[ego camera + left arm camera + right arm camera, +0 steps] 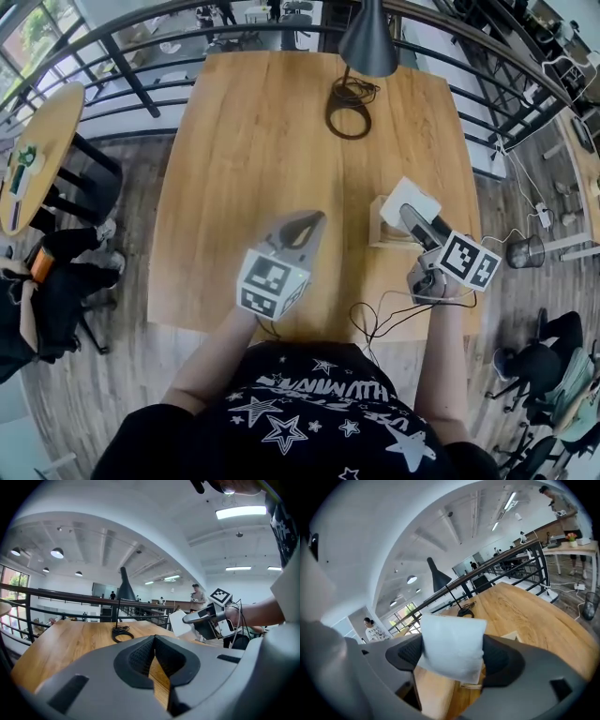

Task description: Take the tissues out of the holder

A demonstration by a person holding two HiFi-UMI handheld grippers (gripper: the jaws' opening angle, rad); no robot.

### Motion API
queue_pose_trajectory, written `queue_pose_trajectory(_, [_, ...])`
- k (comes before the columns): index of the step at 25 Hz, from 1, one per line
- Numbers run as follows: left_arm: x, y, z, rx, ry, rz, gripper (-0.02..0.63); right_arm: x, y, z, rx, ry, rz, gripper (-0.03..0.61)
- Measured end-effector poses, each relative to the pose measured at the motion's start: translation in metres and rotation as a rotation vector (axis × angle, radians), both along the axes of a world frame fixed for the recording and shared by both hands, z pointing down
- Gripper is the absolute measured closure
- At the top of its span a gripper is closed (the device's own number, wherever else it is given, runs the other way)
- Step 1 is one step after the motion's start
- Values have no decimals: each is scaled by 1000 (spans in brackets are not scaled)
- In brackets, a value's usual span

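Tissues (451,644) are clamped between fingers of right gripper (412,223), with holder (381,232) seen just below fingertips. Stack is judged light, soft, easily crumpled; best pinched flat across middle. Fingers of left gripper (154,643) are pressed together, nothing between.

Open-plan office, prob. a mezzanine level. Black metal railing (138,82) runs round a light wood surface (253,159), w/ lower floor visible past the bars. Overhead: white ceiling w/ long light panels (241,512) & round pendant lamps (57,552). Big windows (11,581) at far end. More wood desks around, e.g. one on L (42,141) & one in bg (576,545) w/ a person (562,503) standing beside it. Black office chairs (553,375), wire waste bin (525,251), loose cables & a coiled lead (349,111) under a black cone lamp (367,37). Plank floor (122,225).
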State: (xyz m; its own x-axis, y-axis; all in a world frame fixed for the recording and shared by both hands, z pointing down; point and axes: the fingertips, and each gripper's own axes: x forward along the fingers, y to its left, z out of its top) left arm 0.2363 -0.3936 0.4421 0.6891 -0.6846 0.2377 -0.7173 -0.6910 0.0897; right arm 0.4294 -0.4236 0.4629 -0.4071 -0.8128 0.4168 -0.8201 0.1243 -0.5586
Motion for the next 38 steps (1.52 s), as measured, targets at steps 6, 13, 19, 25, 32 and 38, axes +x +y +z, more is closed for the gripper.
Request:
queue_pose_trajectory(6, [-15, 10, -3, -4, 5, 22, 601, -23, 21, -11, 113, -7, 6, 181])
queue_pose_trajectory(13, [-37, 36, 2, -6, 5, 68, 601, -59, 57, -9, 171, -1, 27, 179])
queue_pose_trajectory(19, [-53, 68, -2, -2, 10, 119, 601, -81, 100, -15, 211, -30, 92, 180])
queue_pose_trajectory(25, [-61, 89, -7, 8, 13, 169, 601, -91, 140, -17, 227, -12, 165, 180])
queue_pose_trajectory(32, [-56, 104, -12, 20, 23, 191, 601, -96, 162, -20, 244, -32, 169, 181])
queue_pose_trajectory(38, [-49, 121, -13, 25, 27, 203, 601, -97, 180, -25, 264, -52, 173, 181])
